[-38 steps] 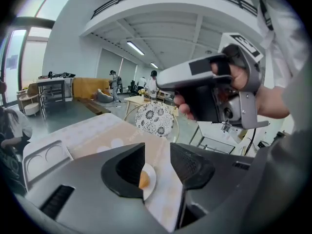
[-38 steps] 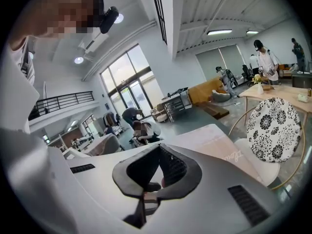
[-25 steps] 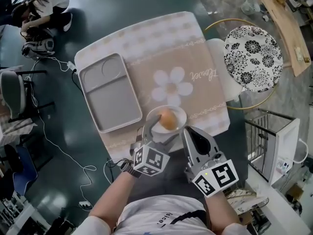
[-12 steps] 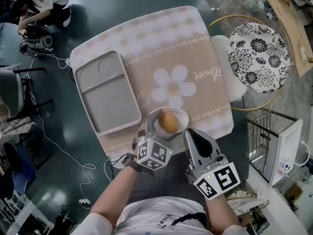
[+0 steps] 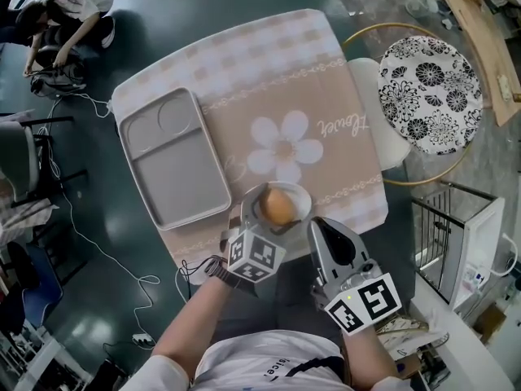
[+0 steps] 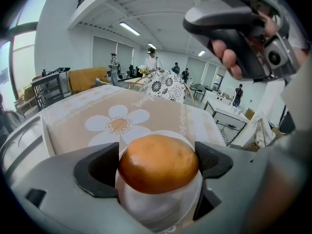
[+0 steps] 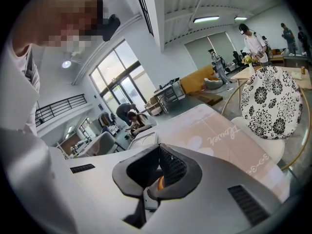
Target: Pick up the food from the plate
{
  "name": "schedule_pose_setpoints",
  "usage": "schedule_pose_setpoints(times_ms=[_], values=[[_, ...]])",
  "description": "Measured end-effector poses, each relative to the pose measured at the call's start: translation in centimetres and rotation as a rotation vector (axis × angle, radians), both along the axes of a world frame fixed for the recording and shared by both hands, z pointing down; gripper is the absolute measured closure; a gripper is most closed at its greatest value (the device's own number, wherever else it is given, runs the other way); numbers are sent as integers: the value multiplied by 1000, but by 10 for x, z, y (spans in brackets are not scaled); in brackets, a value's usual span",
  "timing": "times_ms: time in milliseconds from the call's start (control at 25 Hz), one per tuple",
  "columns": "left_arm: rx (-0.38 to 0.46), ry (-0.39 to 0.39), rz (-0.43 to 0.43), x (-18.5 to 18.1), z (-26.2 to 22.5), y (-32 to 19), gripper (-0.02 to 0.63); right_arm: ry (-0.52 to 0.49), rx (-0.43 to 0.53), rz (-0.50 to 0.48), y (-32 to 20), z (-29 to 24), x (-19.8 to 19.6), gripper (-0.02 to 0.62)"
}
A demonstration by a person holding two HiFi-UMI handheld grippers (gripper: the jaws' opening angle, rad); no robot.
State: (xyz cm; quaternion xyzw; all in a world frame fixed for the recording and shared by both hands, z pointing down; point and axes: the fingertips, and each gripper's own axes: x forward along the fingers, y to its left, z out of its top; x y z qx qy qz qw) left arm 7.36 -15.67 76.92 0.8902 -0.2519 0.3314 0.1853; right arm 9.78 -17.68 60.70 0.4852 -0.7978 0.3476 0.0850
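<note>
A round golden-brown bun (image 5: 278, 206) sits on a small white plate (image 5: 301, 195) at the near edge of the flowered tablecloth. My left gripper (image 5: 269, 216) reaches over the plate's near rim. In the left gripper view the bun (image 6: 158, 162) lies between the two dark pads (image 6: 97, 169), which stand wide on either side, close to its flanks, and the bun still rests on the plate (image 6: 161, 213). My right gripper (image 5: 323, 228) hovers just right of the plate, off the table's near edge. Its jaws (image 7: 158, 179) are shut with nothing in them.
A grey compartment tray (image 5: 175, 157) lies on the left of the cloth (image 5: 326, 96). A chair with a black-and-white patterned cushion (image 5: 423, 96) stands at the table's right. A wire rack (image 5: 456, 226) is near right. Cables (image 5: 81, 226) and a crouching person (image 5: 65, 15) are on the floor, left.
The left gripper has slid forward over the plate's rim, and its jaws have spread so that the bun now sits between them. The right gripper has hardly moved.
</note>
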Motion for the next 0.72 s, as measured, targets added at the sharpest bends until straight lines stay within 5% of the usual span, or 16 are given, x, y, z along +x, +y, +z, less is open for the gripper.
schedule_pose_setpoints(times_ms=[360, 720], values=[[-13, 46, -19, -3, -29, -4, 138, 11, 17, -10, 2, -11, -1, 580], [38, 86, -4, -7, -110, 15, 138, 23, 87, -33, 6, -64, -13, 580]])
